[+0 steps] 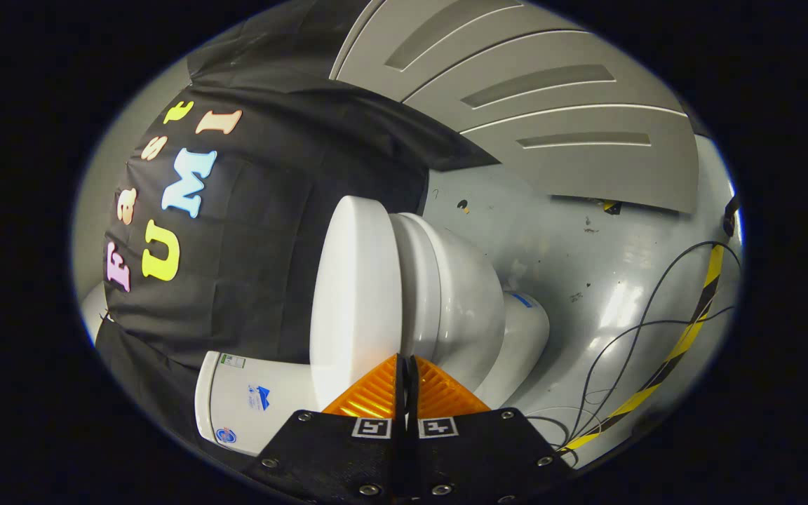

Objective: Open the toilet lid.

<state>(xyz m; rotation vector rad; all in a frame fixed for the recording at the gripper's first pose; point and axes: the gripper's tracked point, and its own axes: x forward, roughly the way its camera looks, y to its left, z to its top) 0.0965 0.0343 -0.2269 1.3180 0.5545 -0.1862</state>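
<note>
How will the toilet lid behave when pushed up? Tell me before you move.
The toilet lid looks like thick, glossy moulded plastic, so probably stiff, not floppy. Its smooth sheen suggests the gripper, fingers closed together right at its edge, could slip. It lies against the toilet bowl, so it would likely swing rather than lift free.

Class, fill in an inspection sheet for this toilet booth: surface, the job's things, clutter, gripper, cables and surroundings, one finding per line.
Surface: glossy grey floor, scuffed with small dark marks.
Job's things: white ceramic toilet; its white plastic lid lies closed on the seat; white cistern behind it.
Clutter: nothing seen beyond small specks on the floor.
Gripper: gripper with its fingers together, tips at the seam where lid meets seat; nothing held.
Cables: thin black cables loop loosely across the floor beside the toilet.
Surroundings: black cloth wall; grey panelled door; yellow-and-black hazard tape on the floor.
</note>
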